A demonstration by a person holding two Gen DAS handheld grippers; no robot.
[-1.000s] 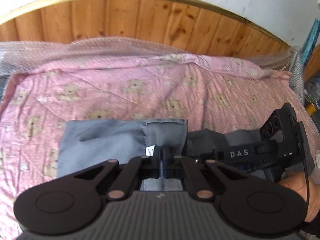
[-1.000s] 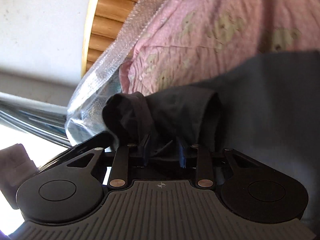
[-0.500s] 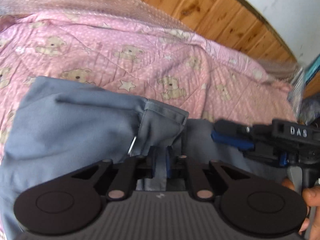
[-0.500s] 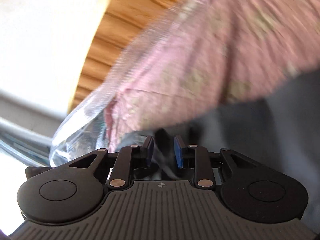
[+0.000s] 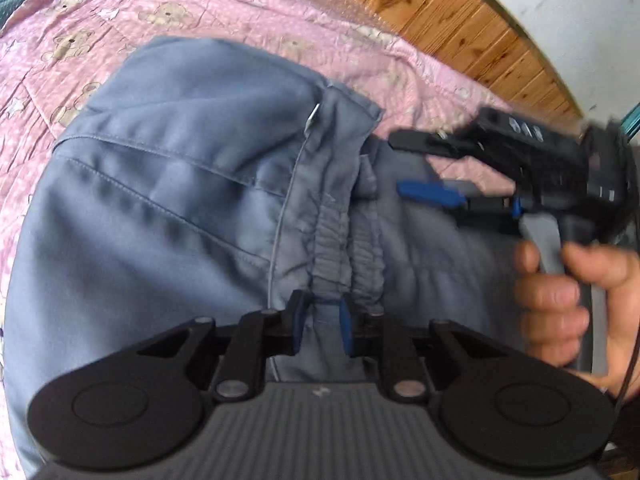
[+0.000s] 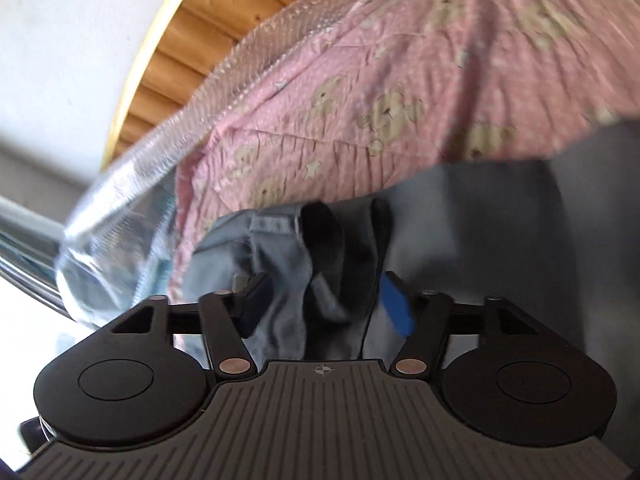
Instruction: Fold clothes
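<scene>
1 grey trousers (image 5: 168, 200); 2 tongs: left (image 5: 322, 322), right (image 6: 324, 308); 1 pink quilt (image 5: 120, 12)

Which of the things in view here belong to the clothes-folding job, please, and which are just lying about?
Part of the job:
- grey trousers, elastic waistband bunched
- left gripper, fingers apart around the waistband
- right gripper, open over bunched cloth

Just there:
- pink teddy-bear quilt beneath the trousers
- bubble wrap at the quilt's edge
- wooden headboard

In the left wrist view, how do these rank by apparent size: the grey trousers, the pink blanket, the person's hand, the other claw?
1. grey trousers, nearest the camera
2. pink blanket
3. right claw and hand: alike, unranked.
</scene>
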